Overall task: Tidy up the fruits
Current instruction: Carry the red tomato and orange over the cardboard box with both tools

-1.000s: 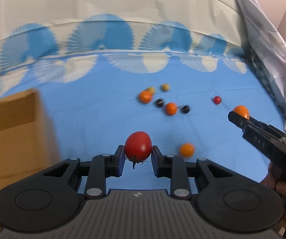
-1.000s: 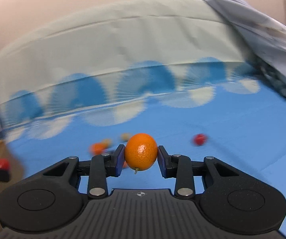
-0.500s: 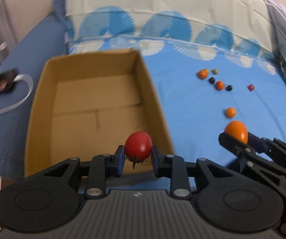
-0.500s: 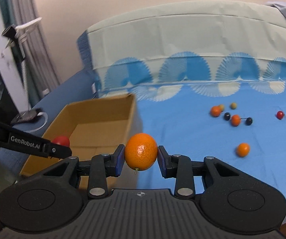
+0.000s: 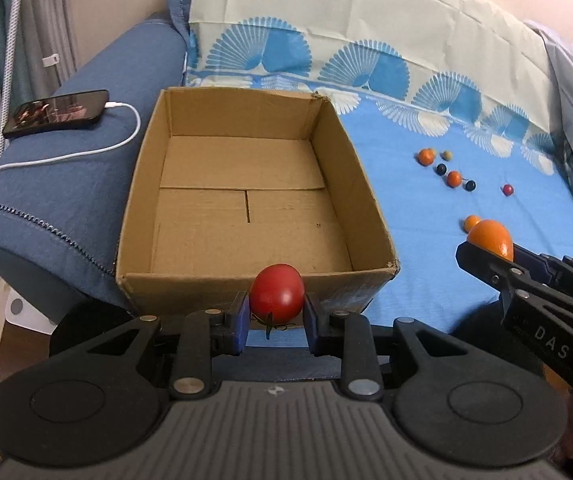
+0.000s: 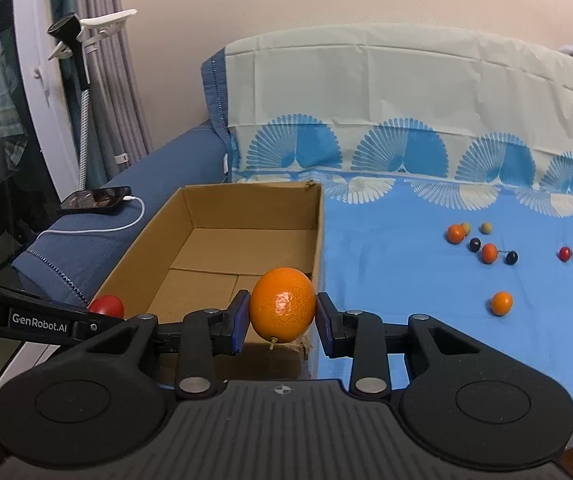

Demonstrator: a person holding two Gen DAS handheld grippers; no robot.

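Note:
My left gripper is shut on a red tomato and holds it just short of the near wall of an empty cardboard box. My right gripper is shut on an orange, level with the box's near right corner. The orange also shows in the left wrist view, and the tomato in the right wrist view. Several small orange, dark and red fruits lie on the blue cloth to the right of the box.
A phone on a white cable lies on the blue sofa arm left of the box. The patterned sofa back rises behind. A small orange fruit lies nearest on the cloth. A phone stand is at far left.
Both grippers have swung left from the scattered fruits toward the cardboard box, each still holding its fruit. The box now fills the middle of the left wrist view.

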